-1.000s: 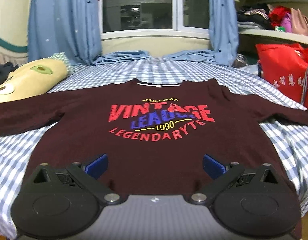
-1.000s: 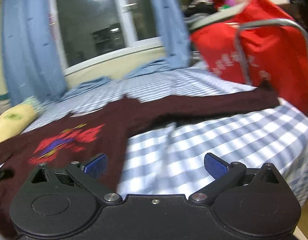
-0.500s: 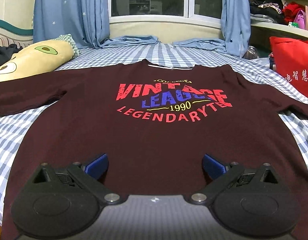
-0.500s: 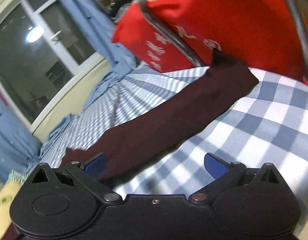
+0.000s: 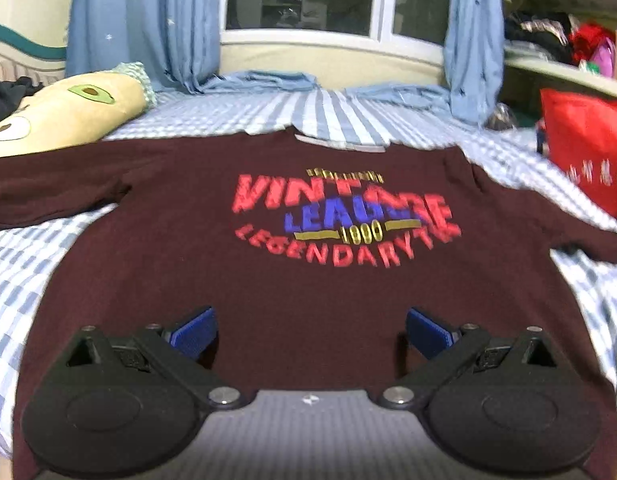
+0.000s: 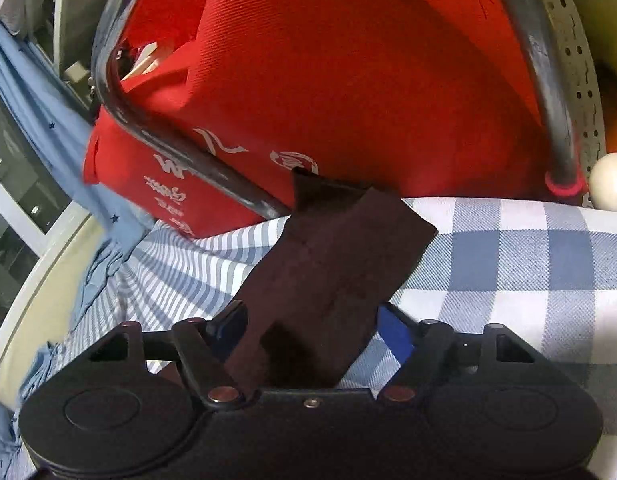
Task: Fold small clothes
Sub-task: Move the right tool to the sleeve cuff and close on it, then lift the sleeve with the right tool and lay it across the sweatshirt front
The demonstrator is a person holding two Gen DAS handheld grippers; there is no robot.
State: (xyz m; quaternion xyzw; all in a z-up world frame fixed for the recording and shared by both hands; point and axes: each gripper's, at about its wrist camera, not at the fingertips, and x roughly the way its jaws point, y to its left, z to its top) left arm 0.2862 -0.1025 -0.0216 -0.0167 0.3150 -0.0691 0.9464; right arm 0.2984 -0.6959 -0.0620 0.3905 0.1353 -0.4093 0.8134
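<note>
A dark maroon long-sleeved shirt (image 5: pixel 308 280) with a red and blue "VINTAGE LEAGUE" print lies flat, front up, on the checked bed sheet (image 5: pixel 12 280). My left gripper (image 5: pixel 310 330) hovers open over the shirt's lower middle, nothing between its blue pads. In the right wrist view the shirt's sleeve end (image 6: pixel 348 248) runs back between the jaws of my right gripper (image 6: pixel 312 328). Those jaws are closing around the sleeve, and the pads still stand a little off the cloth. The cuff reaches the bed's edge.
A red fabric bag (image 6: pixel 348 80) inside a grey metal frame (image 6: pixel 180 152) stands right behind the cuff. An avocado pillow (image 5: pixel 68 116) lies at the bed's far left. Blue curtains (image 5: pixel 148 20) and a window back the bed, with cluttered shelves (image 5: pixel 556 36) to the right.
My right gripper has swung right along the sleeve to its cuff, rolled, and its jaws have narrowed around it. The left gripper drifted slightly over the shirt.
</note>
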